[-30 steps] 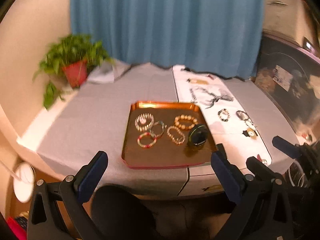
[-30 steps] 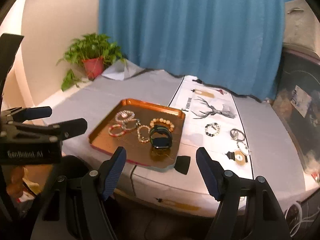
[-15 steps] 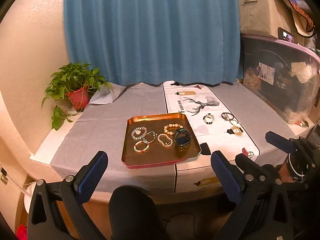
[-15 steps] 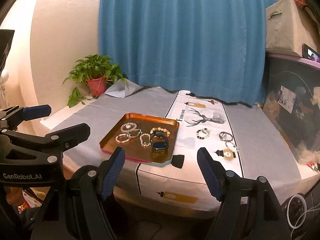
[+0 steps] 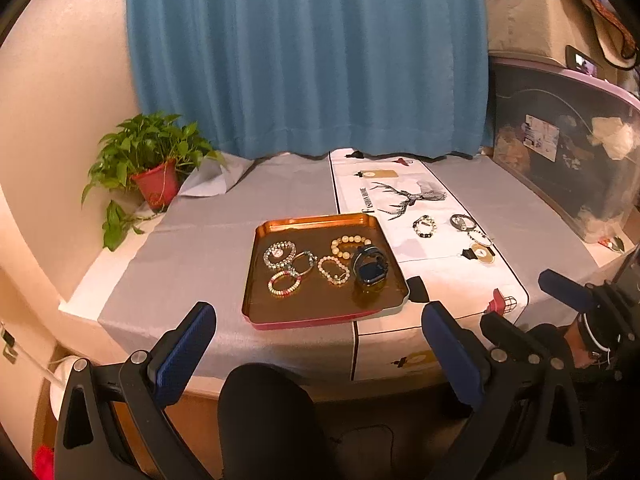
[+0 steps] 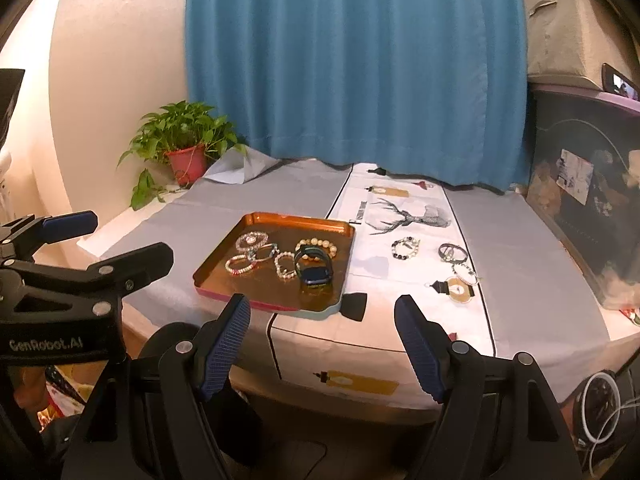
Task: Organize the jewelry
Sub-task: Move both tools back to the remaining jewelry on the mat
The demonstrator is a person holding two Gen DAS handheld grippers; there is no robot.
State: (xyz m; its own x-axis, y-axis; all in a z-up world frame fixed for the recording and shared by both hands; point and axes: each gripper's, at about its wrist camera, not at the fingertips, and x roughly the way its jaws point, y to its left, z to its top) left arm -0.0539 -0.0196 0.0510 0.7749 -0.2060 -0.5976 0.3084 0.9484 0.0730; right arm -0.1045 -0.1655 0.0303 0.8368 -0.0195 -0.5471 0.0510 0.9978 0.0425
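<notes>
Your left gripper [image 5: 318, 344] wide open, empty. Your right gripper [image 6: 322, 338] wide open, empty. Both short of table edge. Bracelets, watch [image 5: 370, 268] in tray [image 5: 256, 276]; three bracelets [image 5: 425, 226] on runner [image 5: 444, 276].

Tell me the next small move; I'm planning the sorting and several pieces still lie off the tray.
Probably bring the open, empty right gripper toward the black-and-white bead bracelet on the runner, since it lies nearest the copper tray.
</notes>
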